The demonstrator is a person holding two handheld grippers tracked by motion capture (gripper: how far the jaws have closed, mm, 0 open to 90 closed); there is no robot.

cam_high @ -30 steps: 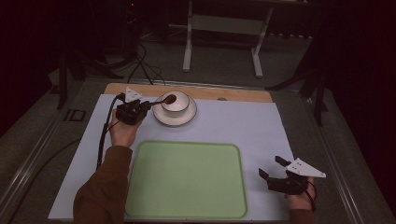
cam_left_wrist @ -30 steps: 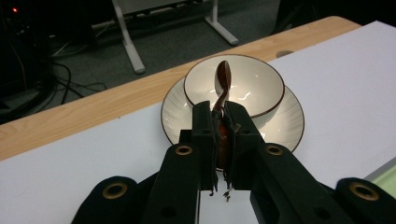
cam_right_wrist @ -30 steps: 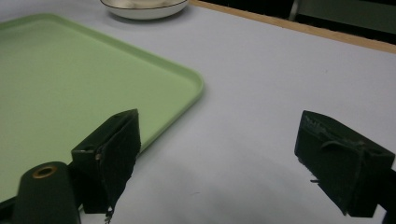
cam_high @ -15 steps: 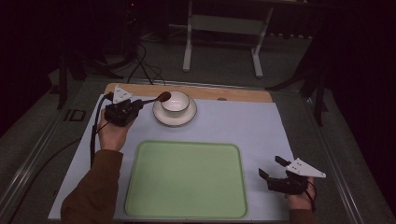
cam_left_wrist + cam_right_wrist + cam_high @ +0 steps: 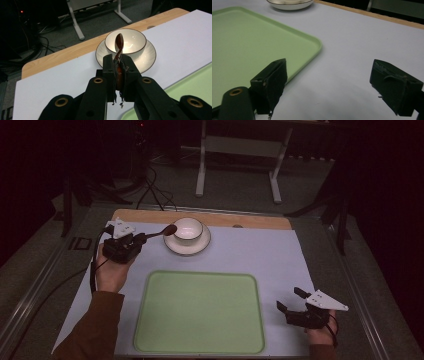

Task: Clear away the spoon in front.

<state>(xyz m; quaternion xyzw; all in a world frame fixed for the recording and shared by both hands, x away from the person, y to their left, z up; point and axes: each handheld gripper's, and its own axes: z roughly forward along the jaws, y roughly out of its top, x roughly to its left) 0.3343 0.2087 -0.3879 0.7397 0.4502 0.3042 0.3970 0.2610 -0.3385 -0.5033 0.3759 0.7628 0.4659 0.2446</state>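
A white bowl [image 5: 188,229] [image 5: 125,41] stands on a white saucer [image 5: 187,246] [image 5: 147,58] at the back of the table. My left gripper [image 5: 136,239] [image 5: 118,65] is shut on the handle of a dark brown spoon [image 5: 162,231] [image 5: 118,43], held in the air to the left of the bowl, with the spoon's head at the bowl's left rim. My right gripper [image 5: 290,300] [image 5: 329,82] rests open and holds nothing at the front right, just right of the green tray [image 5: 200,312] [image 5: 242,42].
A pale mat [image 5: 260,255] covers the table, with a wooden strip [image 5: 250,219] along its far edge. Cables and a metal stand [image 5: 235,150] lie on the floor beyond. A cable [image 5: 92,270] trails from the left gripper.
My left gripper has drawn back to the left with the spoon, lifting its head out of the bowl to the left rim. The right gripper has stayed still.
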